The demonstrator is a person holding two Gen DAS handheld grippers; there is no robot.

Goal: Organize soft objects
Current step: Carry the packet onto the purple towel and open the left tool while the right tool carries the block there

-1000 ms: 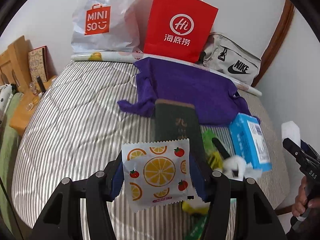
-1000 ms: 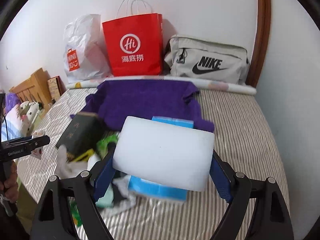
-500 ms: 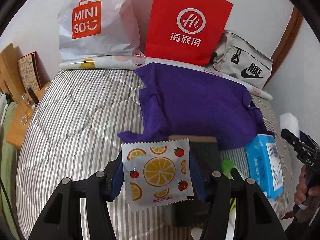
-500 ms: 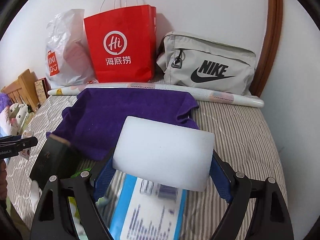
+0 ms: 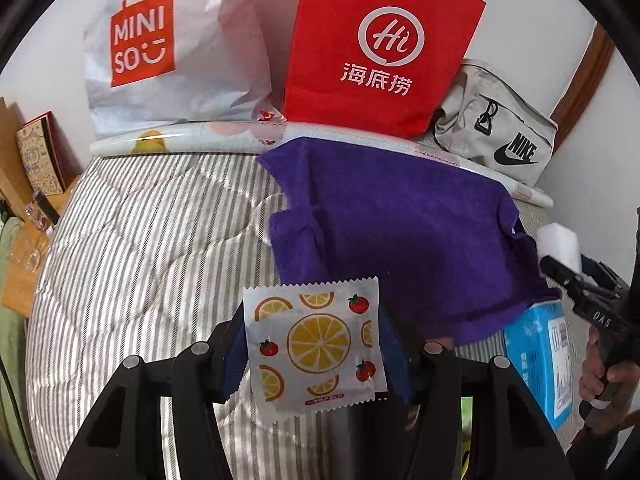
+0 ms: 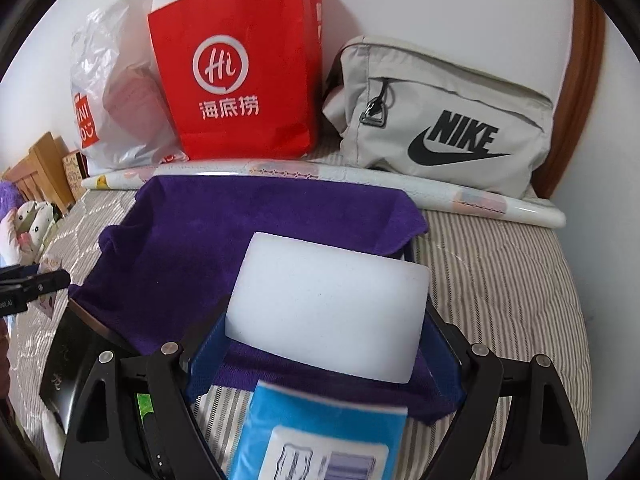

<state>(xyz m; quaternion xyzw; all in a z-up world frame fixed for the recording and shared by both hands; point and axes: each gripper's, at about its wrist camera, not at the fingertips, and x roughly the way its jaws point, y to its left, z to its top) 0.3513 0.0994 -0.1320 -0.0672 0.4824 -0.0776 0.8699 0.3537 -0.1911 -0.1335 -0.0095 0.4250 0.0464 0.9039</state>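
My left claw (image 5: 314, 354) pinches a sachet (image 5: 316, 344) at the bottom centre of the left view: a flat foil square with zigzag edges, printed with orange slices and small tomatoes. Its pink label line at the bottom is too small to read. My right claw (image 6: 324, 350) clamps a sponge (image 6: 326, 310) at the centre of the right view, a plain white block with rounded corners and a faintly speckled face.

Just below the sponge, a blue pack (image 6: 320, 438) runs off the bottom edge, blurred, its print unreadable. At lower left a dark book (image 6: 70, 364) is partly hidden behind my claw's frame, and something green (image 6: 145, 403) shows through a gap there; I cannot tell what it is.

Beyond both claws a purple towel (image 5: 400, 232) lies rumpled on the striped bed (image 5: 152, 240), its near edge covered by the sponge in the right view. In the left view the other claw enters at the right edge, sponge corner showing.

Behind the towel a patterned roll (image 6: 320, 172) lies across the bed. Against the wall stand a white bag (image 5: 172, 48), a red bag (image 6: 240, 76) with its top cut off in the left view, and a grey Nike bag (image 6: 440, 120).
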